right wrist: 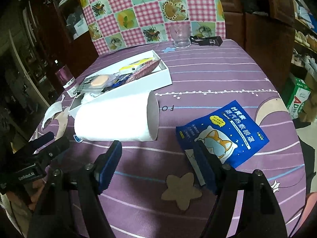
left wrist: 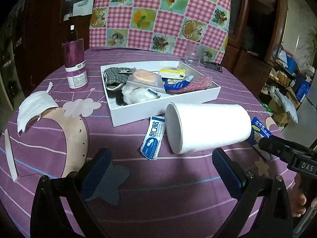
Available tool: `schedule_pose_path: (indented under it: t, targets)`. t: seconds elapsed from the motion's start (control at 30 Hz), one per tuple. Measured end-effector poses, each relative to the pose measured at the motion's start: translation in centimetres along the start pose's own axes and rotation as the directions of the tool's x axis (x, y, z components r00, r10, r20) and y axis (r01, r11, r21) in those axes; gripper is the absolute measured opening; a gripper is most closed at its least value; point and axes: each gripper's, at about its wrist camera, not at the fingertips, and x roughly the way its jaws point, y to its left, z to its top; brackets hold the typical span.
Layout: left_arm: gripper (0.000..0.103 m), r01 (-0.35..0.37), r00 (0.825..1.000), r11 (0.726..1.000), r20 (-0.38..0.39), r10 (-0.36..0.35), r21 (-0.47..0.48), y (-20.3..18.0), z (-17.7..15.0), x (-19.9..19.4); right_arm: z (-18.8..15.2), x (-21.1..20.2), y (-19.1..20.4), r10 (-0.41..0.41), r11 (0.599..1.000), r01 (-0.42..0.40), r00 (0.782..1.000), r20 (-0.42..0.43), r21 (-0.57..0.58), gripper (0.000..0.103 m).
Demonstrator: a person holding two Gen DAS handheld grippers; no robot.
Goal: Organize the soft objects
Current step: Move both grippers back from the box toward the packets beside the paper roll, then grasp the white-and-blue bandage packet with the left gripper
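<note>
A white paper roll [left wrist: 208,126] [right wrist: 116,119] lies on its side on the purple cloth, just in front of the white tray [left wrist: 138,113] [right wrist: 158,77]. The tray holds several soft items: a grey checked cloth [left wrist: 115,75], a peach sponge in a bag [left wrist: 143,76], cotton [left wrist: 134,95] and a pink scrubber [left wrist: 190,83]. My left gripper [left wrist: 161,160] stands open just short of the roll with nothing between its fingers. My right gripper [right wrist: 157,152] is open too, its right finger over the edge of a blue eye-mask packet [right wrist: 223,132]. A small plaster packet [left wrist: 152,138] lies by the roll.
A white face mask [left wrist: 34,107] lies at the left beside a purple bottle [left wrist: 76,67]. A clear glass [right wrist: 181,35] and a black clip [right wrist: 207,40] stand at the back near the checked cloth-covered chair back [left wrist: 158,13]. The table edge drops off at the right.
</note>
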Motion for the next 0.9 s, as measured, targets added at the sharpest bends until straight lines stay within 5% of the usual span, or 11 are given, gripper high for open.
schedule_pose_path:
  t: [0.67,0.83,0.9]
  targets:
    - [0.103,-0.065,0.998,0.997,-0.006,0.065,-0.032,1.7,0.3,-0.4,-0.3,0.3,0.7,0.001,0.999,-0.002,0.999,-0.034,-0.038,0.075]
    - [0.102,-0.098,0.991,0.994,-0.083,0.101,0.048,0.8,0.1,1.8,-0.5,0.7,0.9,0.002,0.999,-0.005,0.999,-0.052,-0.046,0.075]
    - [0.09,-0.105,0.988,0.989,-0.101,0.115,0.102,0.2,0.2,2.6,-0.5,0.7,0.8,0.011,0.999,-0.013,0.998,-0.054,-0.036,0.075]
